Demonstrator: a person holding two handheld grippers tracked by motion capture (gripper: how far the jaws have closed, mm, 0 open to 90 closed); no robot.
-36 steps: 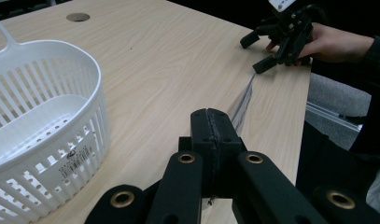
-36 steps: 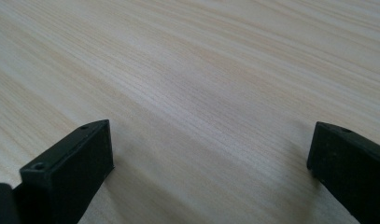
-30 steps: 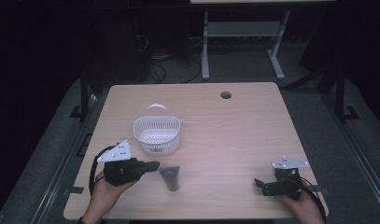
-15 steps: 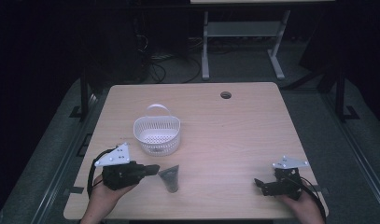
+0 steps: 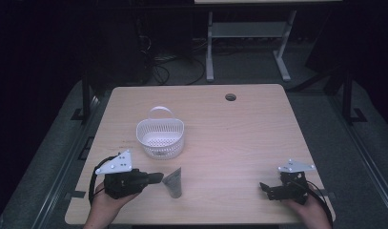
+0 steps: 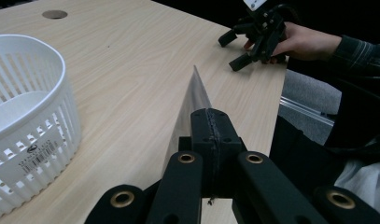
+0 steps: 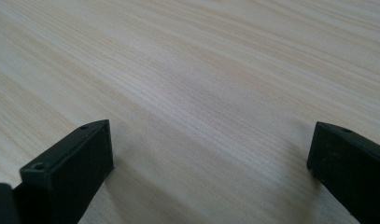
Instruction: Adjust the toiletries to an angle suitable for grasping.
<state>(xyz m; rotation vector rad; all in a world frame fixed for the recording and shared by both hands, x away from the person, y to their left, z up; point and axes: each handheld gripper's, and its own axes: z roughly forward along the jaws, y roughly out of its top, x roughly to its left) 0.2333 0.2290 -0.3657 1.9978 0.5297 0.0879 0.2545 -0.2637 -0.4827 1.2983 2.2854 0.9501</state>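
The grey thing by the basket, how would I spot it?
On the wooden table, find the white basket left of centre. Just nearer the person lies a grey tube, flat and tapering, unlike the round slotted basket. The left gripper is shut on its edge.

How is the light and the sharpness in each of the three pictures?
High view: the table is lit evenly, the room around it nearly black. Left gripper view: sharp on the white basket, soft on the near left tool. Right gripper view: the right tool is blurred, with faint shadows on the wood.
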